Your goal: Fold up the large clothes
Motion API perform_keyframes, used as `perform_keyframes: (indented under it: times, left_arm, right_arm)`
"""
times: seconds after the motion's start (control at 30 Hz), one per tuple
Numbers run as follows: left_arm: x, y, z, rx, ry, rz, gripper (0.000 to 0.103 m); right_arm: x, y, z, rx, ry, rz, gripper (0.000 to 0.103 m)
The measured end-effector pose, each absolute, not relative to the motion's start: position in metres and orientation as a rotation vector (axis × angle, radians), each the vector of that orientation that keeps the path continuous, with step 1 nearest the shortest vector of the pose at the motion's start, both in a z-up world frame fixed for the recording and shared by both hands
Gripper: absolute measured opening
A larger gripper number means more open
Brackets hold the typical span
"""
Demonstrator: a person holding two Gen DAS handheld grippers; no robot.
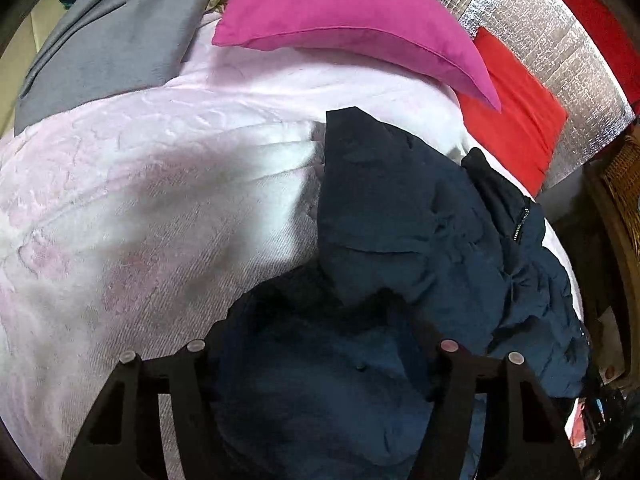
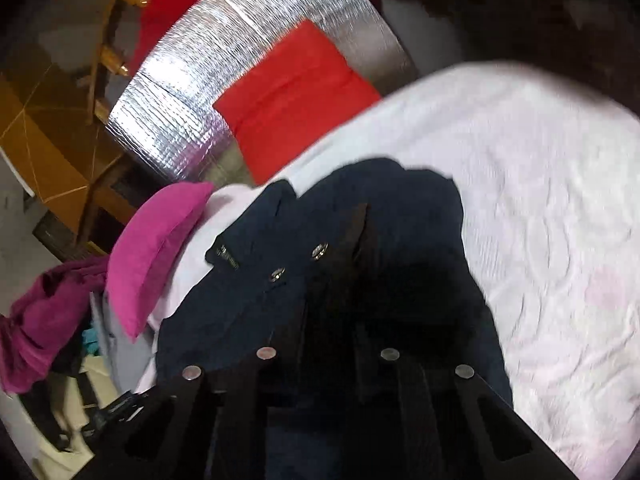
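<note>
You get even, fairly bright indoor light on the pale bedspread [image 1: 160, 184], where a soft grey shadow falls. The silver foil panel [image 2: 192, 92] glares. The right wrist view smears with motion blur; both fisheyes bend and darken at the edges.

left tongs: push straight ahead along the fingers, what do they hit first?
Probably the navy jacket: its fabric already bunches between the left tongs and fills the line ahead. The pink bedspread lies beneath; depth is unclear.

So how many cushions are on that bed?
2. A pink cushion lies at the head of the bed, and a red cushion leans beside it against the silver headboard. The navy jacket could hide others.
</note>
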State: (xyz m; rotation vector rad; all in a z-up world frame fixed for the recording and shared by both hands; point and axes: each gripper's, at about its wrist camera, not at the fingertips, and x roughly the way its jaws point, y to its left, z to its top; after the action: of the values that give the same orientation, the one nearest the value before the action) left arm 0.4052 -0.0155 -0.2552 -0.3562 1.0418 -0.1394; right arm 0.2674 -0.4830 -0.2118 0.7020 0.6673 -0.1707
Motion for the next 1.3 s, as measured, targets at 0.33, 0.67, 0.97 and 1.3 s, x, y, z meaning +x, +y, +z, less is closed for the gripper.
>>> perform_keyframes:
  times: [0.33,0.67,0.97,1.3]
  left_arm:
    - [0.408,-0.004,-0.251,-0.372,1.028,-0.117,0.068]
    - [0.412,0.009,-0.253,-0.409,1.019,-0.135,0.068]
    - [0.413,0.000,-0.245,-0.371,0.971,-0.174,0.068]
    - [0.420,-0.014,-0.259,-0.341,0.974,-0.187,0.060]
  right_arm:
    - [0.277,-0.499,-0.221,0.771,0.777,-0.130,0.025]
    - [0.264,-0.535,-0.236,0.974,0.770,0.005,0.029]
    - [0.235,-0.558,-0.212,0.989,0.650,0.026,0.085]
    - [0.268,-0.552,-0.264,1.012,0.771,-0.015,0.086]
